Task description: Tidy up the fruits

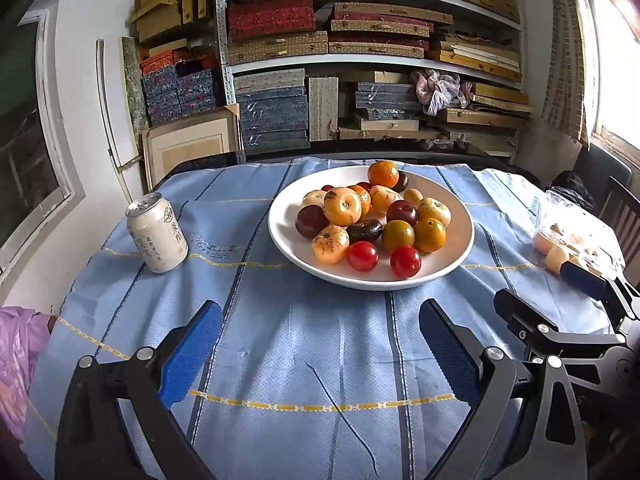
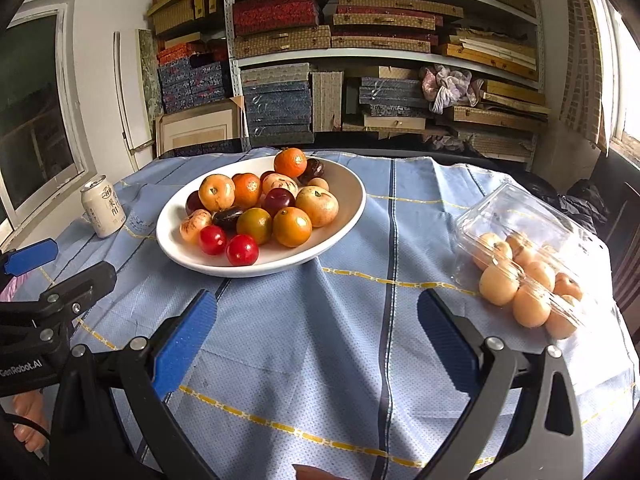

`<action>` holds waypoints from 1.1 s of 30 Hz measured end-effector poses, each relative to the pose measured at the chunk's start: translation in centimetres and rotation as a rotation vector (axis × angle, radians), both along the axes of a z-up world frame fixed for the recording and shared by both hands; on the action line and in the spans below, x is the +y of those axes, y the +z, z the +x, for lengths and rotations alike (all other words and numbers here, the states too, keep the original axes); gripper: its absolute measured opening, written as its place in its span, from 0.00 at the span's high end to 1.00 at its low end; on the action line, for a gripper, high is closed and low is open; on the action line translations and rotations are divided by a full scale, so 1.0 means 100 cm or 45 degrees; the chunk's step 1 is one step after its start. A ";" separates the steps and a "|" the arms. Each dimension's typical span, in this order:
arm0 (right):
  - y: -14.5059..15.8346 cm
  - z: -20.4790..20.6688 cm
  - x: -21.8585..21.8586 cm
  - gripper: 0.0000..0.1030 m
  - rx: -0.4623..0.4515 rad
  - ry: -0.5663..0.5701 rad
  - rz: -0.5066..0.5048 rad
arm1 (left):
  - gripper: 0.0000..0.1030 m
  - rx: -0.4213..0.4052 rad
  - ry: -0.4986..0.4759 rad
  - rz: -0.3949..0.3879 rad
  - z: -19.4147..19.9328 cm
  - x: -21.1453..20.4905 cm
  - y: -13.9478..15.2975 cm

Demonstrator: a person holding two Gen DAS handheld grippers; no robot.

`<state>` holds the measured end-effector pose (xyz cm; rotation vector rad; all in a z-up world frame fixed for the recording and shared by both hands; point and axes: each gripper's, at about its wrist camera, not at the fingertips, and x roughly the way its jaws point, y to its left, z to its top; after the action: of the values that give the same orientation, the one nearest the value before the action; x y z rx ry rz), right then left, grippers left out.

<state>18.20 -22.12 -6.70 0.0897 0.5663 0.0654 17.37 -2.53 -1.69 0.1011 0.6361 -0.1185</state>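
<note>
A white bowl point(image 1: 452, 260) point(image 2: 344, 216) holds several mixed fruits: oranges, red cherry tomatoes point(image 1: 362, 256) point(image 2: 242, 250), dark plums and pale speckled fruits. A clear plastic clamshell point(image 2: 520, 216) with several pale orange fruits point(image 2: 498, 282) lies open on the right of the table; the left wrist view shows it at the right edge point(image 1: 560, 216). My left gripper point(image 1: 320, 348) hovers open over the cloth, short of the bowl, holding nothing. My right gripper point(image 2: 318, 340) is open too, between bowl and clamshell, nothing between its pads.
A white drink can point(image 1: 157, 234) point(image 2: 103, 212) stands left of the bowl. A blue striped tablecloth point(image 1: 300, 360) point(image 2: 320, 360) covers the table. Shelves of stacked boxes point(image 1: 360, 40) fill the back wall. A chair point(image 1: 620, 208) stands at the right. Pink plastic point(image 1: 16, 344) lies at the left edge.
</note>
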 end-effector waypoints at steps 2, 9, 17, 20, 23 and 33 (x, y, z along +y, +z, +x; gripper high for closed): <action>0.000 0.000 0.000 0.04 0.000 -0.001 -0.002 | 0.04 0.004 0.000 -0.004 0.000 0.000 -0.001; 0.000 0.000 0.000 0.04 0.001 -0.001 0.002 | 0.04 -0.009 0.017 0.026 -0.001 -0.001 -0.001; -0.001 0.000 0.000 0.04 0.001 -0.001 -0.002 | 0.04 -0.025 0.026 0.036 -0.003 0.000 0.000; -0.001 0.000 0.000 0.04 0.001 -0.002 -0.001 | 0.04 -0.022 0.019 0.038 -0.003 0.000 0.000; -0.001 -0.001 -0.001 0.04 0.000 -0.002 -0.001 | 0.04 -0.022 0.017 0.039 -0.004 -0.001 0.000; -0.001 -0.001 -0.001 0.04 0.000 -0.002 -0.002 | 0.04 -0.020 0.018 0.038 -0.004 -0.001 0.000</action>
<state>18.11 -22.22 -6.79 0.0886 0.5666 0.0631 16.97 -2.67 -1.71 0.1263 0.6232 -0.0944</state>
